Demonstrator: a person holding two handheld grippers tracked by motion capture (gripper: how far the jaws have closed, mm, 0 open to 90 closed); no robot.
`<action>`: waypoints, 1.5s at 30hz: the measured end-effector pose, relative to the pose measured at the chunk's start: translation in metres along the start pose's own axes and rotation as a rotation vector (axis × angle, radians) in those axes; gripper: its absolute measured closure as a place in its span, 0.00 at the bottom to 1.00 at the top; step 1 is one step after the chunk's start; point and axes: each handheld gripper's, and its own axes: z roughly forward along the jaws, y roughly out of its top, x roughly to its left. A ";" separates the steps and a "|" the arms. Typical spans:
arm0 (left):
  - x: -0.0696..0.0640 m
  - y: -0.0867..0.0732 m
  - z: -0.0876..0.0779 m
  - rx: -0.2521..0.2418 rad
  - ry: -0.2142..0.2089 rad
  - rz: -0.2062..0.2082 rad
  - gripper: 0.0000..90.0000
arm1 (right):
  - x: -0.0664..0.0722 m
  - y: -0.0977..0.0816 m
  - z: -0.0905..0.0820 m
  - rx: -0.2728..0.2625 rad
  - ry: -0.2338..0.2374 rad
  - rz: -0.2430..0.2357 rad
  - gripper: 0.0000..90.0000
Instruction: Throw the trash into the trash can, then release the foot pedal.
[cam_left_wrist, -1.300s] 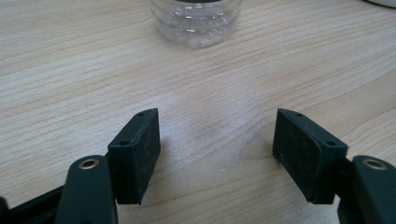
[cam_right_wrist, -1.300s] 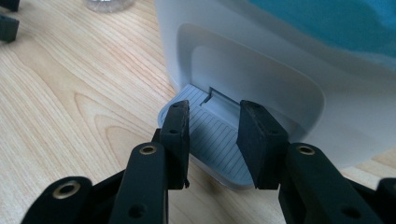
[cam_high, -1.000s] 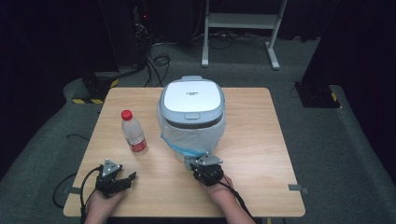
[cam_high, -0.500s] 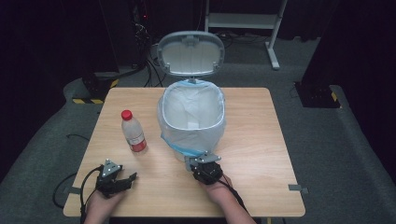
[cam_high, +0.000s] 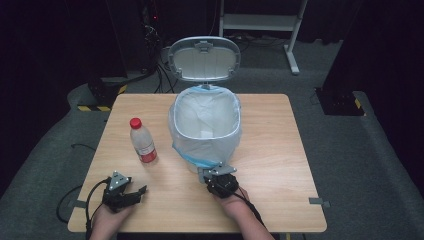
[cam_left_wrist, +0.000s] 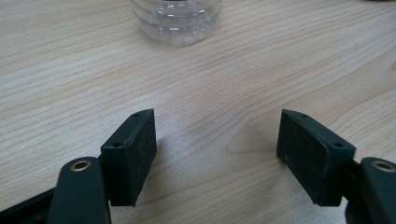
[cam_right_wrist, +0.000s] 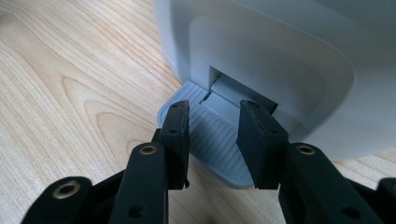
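Item: pedal bin (cam_high: 206, 131), white, lined with a pale bag edged in blue, standing mid-tabletop (cam_high: 280, 150) toward the far edge. We record its lid (cam_high: 204, 58) as raised upright behind the rim.

Item: grey ribbed pedal (cam_right_wrist: 212, 135) at the bin's near base. We find our right hand-held gripper (cam_right_wrist: 212, 140) resting on it, jaws partly open, one on either side of the pedal's middle strip; nothing is clamped between them. In the high view this right hand-held gripper (cam_high: 221, 181) sits just at the bin's front foot.

Item: clear bottle (cam_high: 142, 141), red cap and red label, upright, left of the bin and apart from it.

Item: our left hand-held gripper (cam_high: 123, 192), near the front left edge of the tabletop, well short of the bottle. We note its jaws standing wide apart over bare wood, holding nothing; the bottle's base (cam_left_wrist: 176, 21) shows beyond them.
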 end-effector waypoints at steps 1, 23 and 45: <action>0.000 0.000 0.000 0.000 -0.003 0.000 0.32 | 0.000 0.000 0.000 -0.002 -0.001 -0.002 0.71; 0.007 0.016 -0.027 -0.012 -0.047 0.004 0.17 | 0.000 -0.001 0.000 -0.008 -0.006 -0.005 0.71; 0.007 0.087 -0.037 -0.195 -0.012 0.034 0.07 | 0.001 -0.002 0.000 -0.013 -0.009 -0.011 0.71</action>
